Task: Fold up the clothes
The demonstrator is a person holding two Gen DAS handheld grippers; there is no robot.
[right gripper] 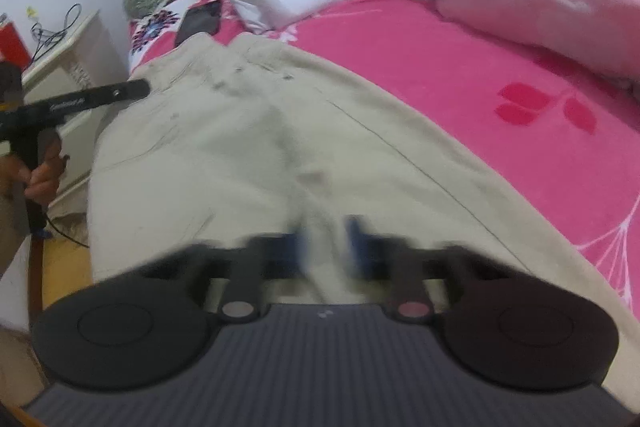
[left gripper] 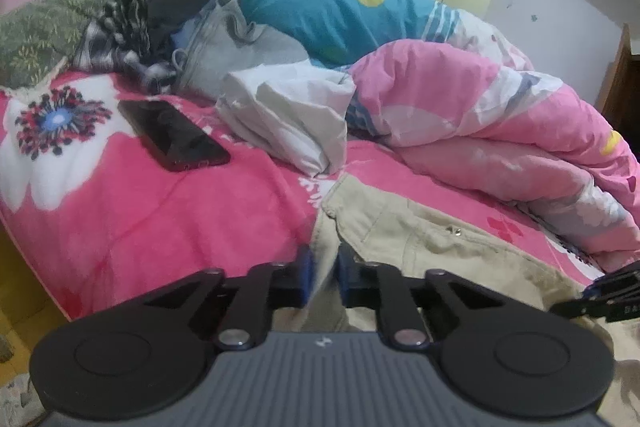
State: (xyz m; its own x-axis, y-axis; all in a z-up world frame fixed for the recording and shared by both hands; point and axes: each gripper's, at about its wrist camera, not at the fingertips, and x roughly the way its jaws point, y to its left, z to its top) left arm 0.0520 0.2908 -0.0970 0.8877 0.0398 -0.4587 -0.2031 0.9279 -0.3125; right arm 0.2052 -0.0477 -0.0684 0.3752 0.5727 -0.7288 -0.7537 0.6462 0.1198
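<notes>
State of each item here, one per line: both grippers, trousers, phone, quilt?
left gripper: shut on beige trousers
right gripper: shut on trousers, blurred
beige trousers: spread flat on bed, unfolded
phone: lying flat, screen dark
pink quilt: bunched up

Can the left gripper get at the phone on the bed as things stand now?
Probably not at once: the left gripper looks shut on the beige trousers. Once it lets go, only bare pink sheet lies between it and the phone.
</notes>
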